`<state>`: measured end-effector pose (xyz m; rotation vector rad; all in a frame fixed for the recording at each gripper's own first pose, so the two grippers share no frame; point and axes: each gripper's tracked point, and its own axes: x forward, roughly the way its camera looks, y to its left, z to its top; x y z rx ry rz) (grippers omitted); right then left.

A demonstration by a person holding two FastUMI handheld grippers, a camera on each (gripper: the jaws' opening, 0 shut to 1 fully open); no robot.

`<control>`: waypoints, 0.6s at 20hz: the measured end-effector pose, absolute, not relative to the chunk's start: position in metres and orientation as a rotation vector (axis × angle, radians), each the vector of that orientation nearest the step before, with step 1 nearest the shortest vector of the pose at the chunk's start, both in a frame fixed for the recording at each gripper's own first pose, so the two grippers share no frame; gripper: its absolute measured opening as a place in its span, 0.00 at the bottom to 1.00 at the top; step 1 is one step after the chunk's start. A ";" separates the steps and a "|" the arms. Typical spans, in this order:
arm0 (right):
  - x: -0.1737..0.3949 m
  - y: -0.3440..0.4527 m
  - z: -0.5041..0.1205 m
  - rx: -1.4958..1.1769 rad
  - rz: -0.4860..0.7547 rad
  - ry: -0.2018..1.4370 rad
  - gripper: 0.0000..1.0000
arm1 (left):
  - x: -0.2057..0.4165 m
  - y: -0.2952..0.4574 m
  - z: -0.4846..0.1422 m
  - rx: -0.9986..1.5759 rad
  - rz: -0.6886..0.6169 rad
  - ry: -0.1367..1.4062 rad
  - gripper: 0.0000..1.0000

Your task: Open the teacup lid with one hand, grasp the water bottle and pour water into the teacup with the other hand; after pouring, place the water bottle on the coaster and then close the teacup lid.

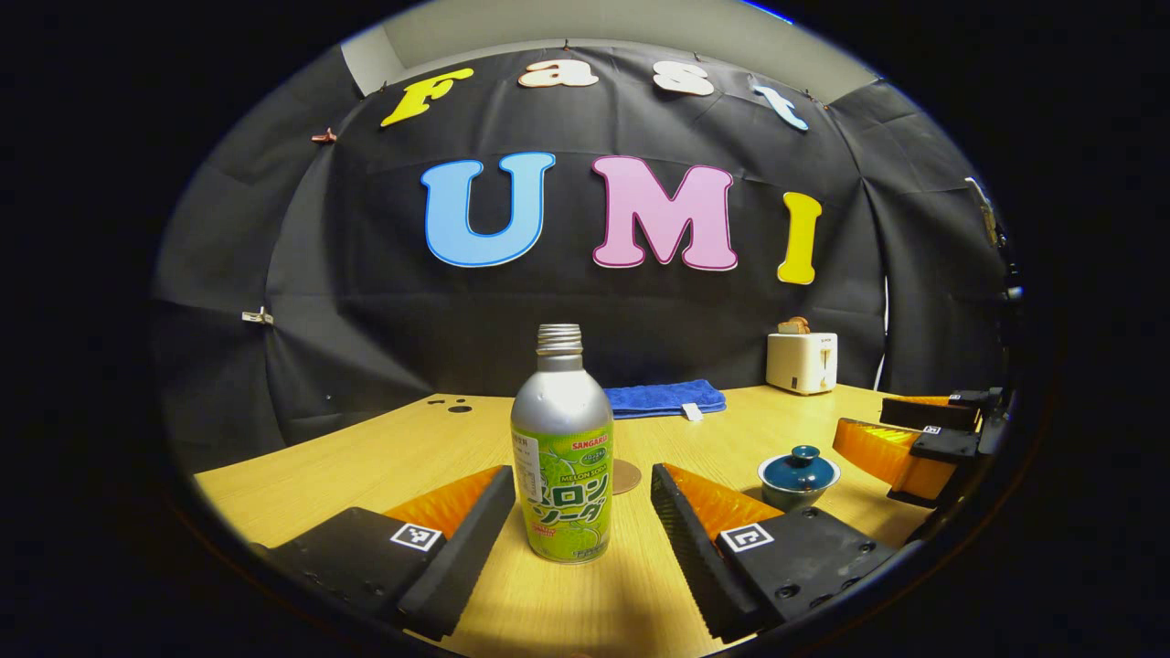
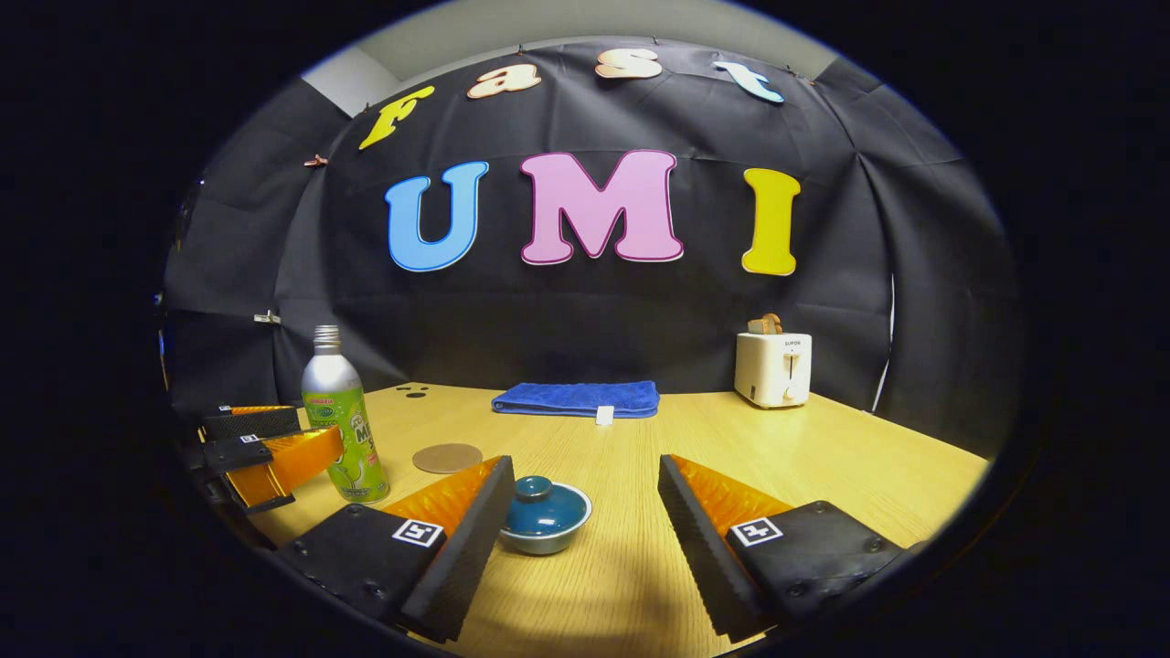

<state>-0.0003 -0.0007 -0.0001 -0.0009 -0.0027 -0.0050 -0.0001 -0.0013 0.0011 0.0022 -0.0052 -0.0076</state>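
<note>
Teacup (image 2: pixel 545 517), lid (image 2: pixel 541 502) on, sat at 11 o'clock of right gripper (image 2: pixel 582 535), jaws wide, empty. Water bottle (image 1: pixel 561 457) stood upright at 12 o'clock between left gripper (image 1: pixel 582 530) fingers, untouched; coaster (image 2: pixel 447 458) just behind.

Two low tabletop views toward the wall, sharing bottle (image 1: pixel 561 457) and teacup (image 2: pixel 545 516).

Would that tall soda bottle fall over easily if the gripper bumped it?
Probably, yes. The bottle is tall and narrow and stands on a small base on the smooth table, so a push near its neck could tip it. Its rounded metal-looking body may be slippery. The cap seems to be off, so it might spill.
</note>
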 end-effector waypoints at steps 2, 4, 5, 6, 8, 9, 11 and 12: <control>0.000 0.000 0.001 -0.001 -0.005 -0.003 0.98 | -0.003 -0.001 0.003 0.002 -0.007 -0.013 0.95; 0.000 -0.001 0.000 -0.002 -0.005 -0.003 0.98 | -0.004 -0.002 0.003 0.002 -0.007 -0.018 0.95; 0.000 0.000 0.000 -0.001 -0.004 -0.005 0.98 | -0.004 -0.001 0.002 0.002 -0.007 -0.017 0.95; 0.000 0.002 0.000 -0.002 0.006 -0.004 0.98 | -0.003 -0.002 0.002 0.002 -0.008 -0.013 0.95; 0.000 0.011 0.000 -0.002 0.048 -0.003 0.98 | 0.000 -0.002 0.002 0.002 -0.008 -0.001 0.95; 0.000 0.014 0.000 0.001 0.068 0.000 0.98 | 0.001 -0.002 0.001 0.001 -0.008 0.004 0.95; 0.004 0.013 -0.003 0.000 0.071 0.013 0.98 | 0.000 -0.002 0.002 0.001 -0.008 0.000 0.95; 0.007 0.014 -0.006 -0.003 0.076 0.032 0.98 | 0.000 -0.002 0.001 0.001 -0.008 0.004 0.95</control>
